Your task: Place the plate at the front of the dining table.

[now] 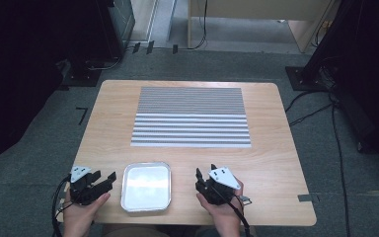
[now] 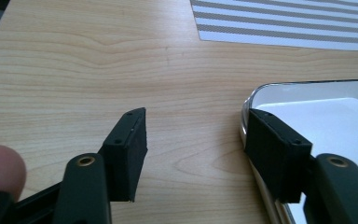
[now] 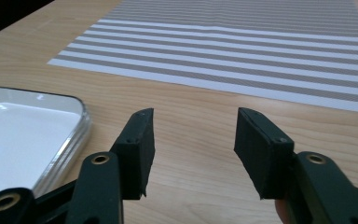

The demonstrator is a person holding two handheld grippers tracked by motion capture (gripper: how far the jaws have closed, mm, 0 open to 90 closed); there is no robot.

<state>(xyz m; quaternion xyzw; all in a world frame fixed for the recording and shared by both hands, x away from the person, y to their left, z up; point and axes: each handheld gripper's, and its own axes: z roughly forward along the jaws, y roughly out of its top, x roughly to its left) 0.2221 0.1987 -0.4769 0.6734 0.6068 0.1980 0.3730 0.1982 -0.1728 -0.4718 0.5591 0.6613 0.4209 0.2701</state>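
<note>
Light wood-grain rectangular worktop (image 1: 276,148) carried a grey-and-white striped rectangular mat (image 1: 191,116) across its far middle. Shiny rounded-corner metal tray (image 1: 146,207) with white bottom lay at the near edge, between the hands. Left tongs (image 1: 103,178) stood wide, just beside the tray's left rim, nothing held. Right tongs (image 1: 206,171) stood wide over bare wood, nothing held.

In the left gripper view, the shallow white rectangular metal tray (image 2: 307,100) runs off the right edge, and the right jaw of the left tongs (image 2: 198,154) covers part of its near rim. In the right gripper view, the tray (image 3: 32,126) is cut by the left edge, and the grey-and-white striped mat (image 3: 242,56) by the top and right edges.
</note>
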